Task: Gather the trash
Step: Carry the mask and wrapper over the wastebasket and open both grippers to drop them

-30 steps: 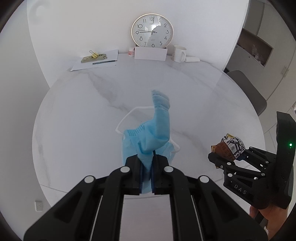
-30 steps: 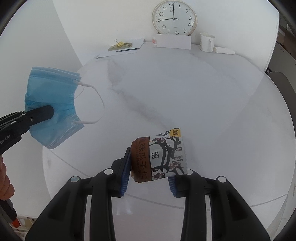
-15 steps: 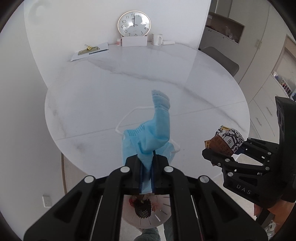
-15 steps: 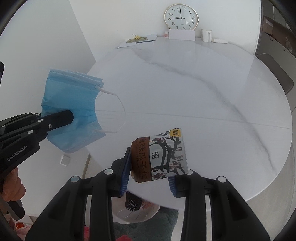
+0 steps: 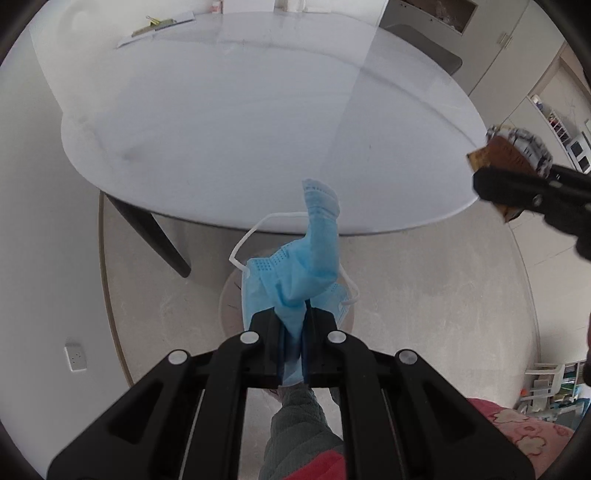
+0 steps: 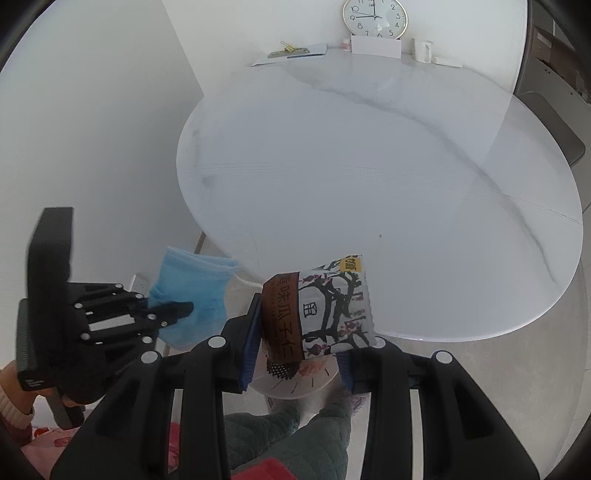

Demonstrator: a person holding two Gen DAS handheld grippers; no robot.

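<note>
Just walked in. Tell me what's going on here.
A person is clearing trash with two handheld grippers. The left gripper is shut on a blue face mask; the right gripper is shut on a snack packet. Both are held in the air off the near edge of the white marble table, above a round white bin on the floor. Nothing has been dropped yet.

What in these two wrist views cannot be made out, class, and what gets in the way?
- Round white bin, right wrist view: mostly hidden behind the snack packet and right gripper.
- Same bin, left wrist view: covered by the blue mask in the left gripper.
- Snack packet, left wrist view: blurred near the edge.
- Clock, right wrist view: top cut off.
</note>
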